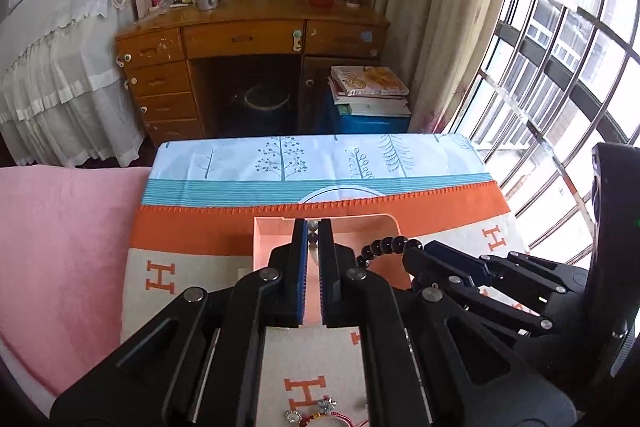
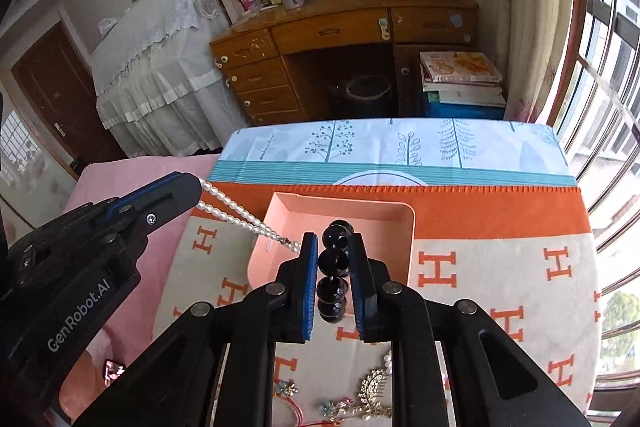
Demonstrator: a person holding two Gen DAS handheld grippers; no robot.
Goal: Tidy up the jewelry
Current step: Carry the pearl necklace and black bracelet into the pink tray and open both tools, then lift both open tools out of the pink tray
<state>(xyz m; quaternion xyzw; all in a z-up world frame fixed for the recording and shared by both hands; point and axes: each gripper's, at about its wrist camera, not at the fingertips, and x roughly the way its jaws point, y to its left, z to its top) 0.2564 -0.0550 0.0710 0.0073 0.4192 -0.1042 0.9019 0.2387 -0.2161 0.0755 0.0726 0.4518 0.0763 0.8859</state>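
Observation:
My left gripper [image 1: 313, 225] is shut on a white pearl necklace [image 1: 312, 227], held above the pink tray [image 1: 272, 227]. In the right wrist view the left gripper [image 2: 198, 187] is at the left, and the pearl necklace [image 2: 240, 213] hangs from its tip down toward the tray's near left corner. My right gripper [image 2: 333, 239] is shut on a bracelet of large black beads [image 2: 334, 263], over the near edge of the pink tray [image 2: 360, 203]. The left wrist view shows the right gripper [image 1: 416, 251] with the black bracelet [image 1: 390, 245] arching from its tip.
An orange and cream cloth with H letters [image 2: 500, 267] covers the table. Several loose pieces lie near its front edge, among them a gold leaf brooch [image 2: 374, 391] and flower charms [image 1: 316, 413]. A pink blanket [image 1: 60, 247] lies at the left and barred windows [image 1: 560, 67] at the right.

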